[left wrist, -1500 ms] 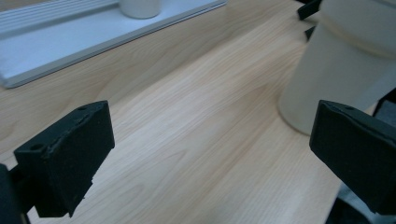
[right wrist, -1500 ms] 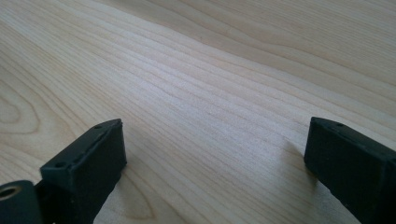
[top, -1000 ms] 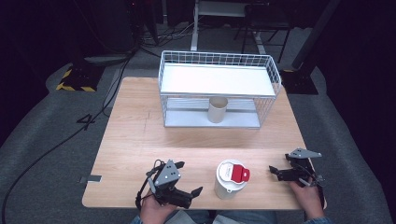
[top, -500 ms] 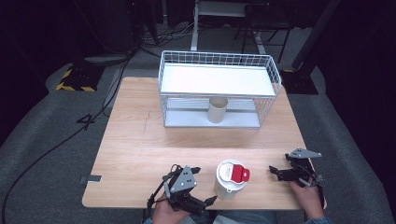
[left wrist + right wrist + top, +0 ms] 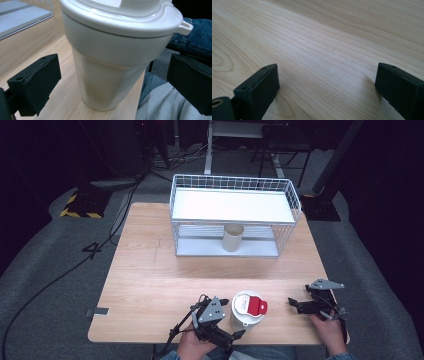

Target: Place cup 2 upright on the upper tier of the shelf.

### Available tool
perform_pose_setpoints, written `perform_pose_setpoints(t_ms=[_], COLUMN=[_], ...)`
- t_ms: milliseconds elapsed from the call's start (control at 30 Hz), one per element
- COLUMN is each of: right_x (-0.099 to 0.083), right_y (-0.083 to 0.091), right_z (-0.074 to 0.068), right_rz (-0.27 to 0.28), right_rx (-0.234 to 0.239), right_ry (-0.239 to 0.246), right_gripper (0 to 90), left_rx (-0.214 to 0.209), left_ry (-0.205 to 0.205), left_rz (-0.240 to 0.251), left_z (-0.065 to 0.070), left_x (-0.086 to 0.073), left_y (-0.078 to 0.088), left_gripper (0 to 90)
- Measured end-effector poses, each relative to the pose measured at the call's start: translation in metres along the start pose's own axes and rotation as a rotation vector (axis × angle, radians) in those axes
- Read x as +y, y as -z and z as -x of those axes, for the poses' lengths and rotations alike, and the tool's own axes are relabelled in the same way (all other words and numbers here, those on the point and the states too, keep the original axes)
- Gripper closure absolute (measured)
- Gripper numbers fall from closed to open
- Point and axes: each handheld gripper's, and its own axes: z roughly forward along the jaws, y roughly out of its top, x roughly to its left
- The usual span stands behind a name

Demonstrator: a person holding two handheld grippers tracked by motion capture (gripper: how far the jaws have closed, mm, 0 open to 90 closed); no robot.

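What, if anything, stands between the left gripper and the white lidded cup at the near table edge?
Nothing visible does. In the left gripper view the cup stands upright between the open fingers, with bare wood on either side of it. In the high view the left gripper sits right beside the cup.

Left gripper (image 5: 239, 334) nearer the white cup (image 5: 244, 312), jaws now flanking it.

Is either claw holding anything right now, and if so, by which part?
Nothing is held. The left claw stands open around the cup, not touching; the right claw is open.
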Motion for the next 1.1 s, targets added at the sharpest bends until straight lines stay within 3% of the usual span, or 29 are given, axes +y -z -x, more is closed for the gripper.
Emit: perform_pose_setpoints(t_ms=[267,833,1100], right_x=[0.0,0.0,0.0], right_y=[0.0,0.0,0.0], right_z=[0.0,0.0,0.0], right_rz=[0.0,0.0,0.0], right_rx=[0.0,-0.001,-0.001], right_ry=[0.0,0.0,0.0], right_gripper=[5.8,5.8,5.8], left_rx=[-0.032,-0.013,0.0], left_ry=[-0.008,-0.024,-0.035], left_rz=[0.003,0.012,0.052], left_z=[-0.001,-0.003,-0.005], left_x=[-0.002,-0.007,-0.011], left_y=[-0.015,-0.046,-0.047], left_gripper=[0.0,0.7,9.7])
